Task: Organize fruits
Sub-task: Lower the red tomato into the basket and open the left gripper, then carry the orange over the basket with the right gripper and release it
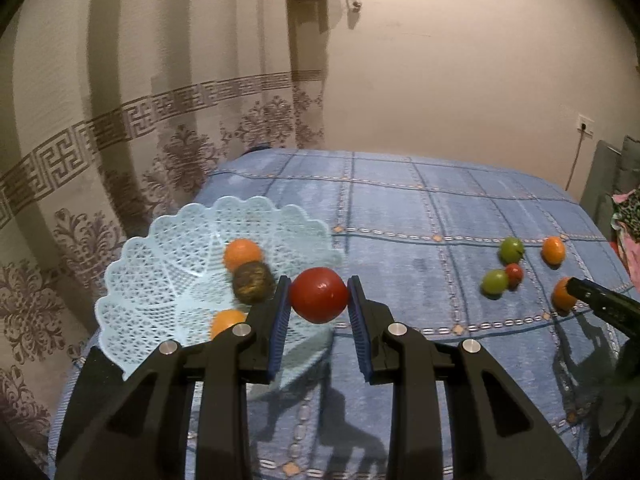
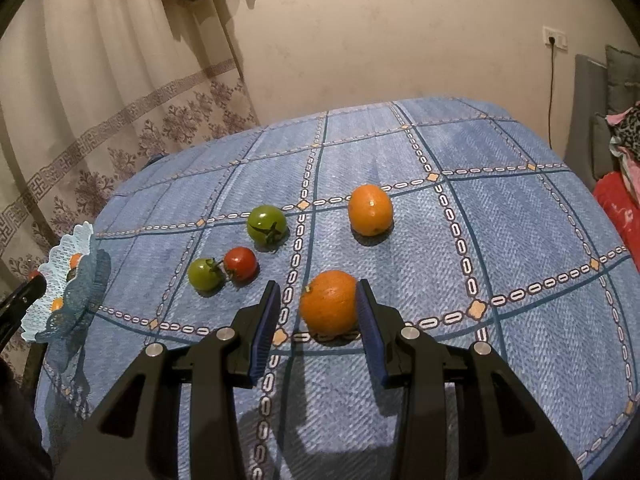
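A: Wall (image 2: 400, 32)?
B: Plain beige, w/ a socket (image 2: 555, 38) at right, cord hung below.
A: Left side?
B: Covered by a cream curtain (image 1: 100, 128), patterned band, tied back up top.
A: Furniture?
B: Table under blue checked cloth (image 2: 500, 232); grey cushions (image 2: 620, 76) seen far right.

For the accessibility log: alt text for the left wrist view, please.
The left gripper holds a round red tomato between its blue pads beside a pale blue lattice plastic basket, which holds two oranges and a dark round fruit. To the right, five small fruits lie on the blue checked tablecloth, with the right gripper's tip at one orange.
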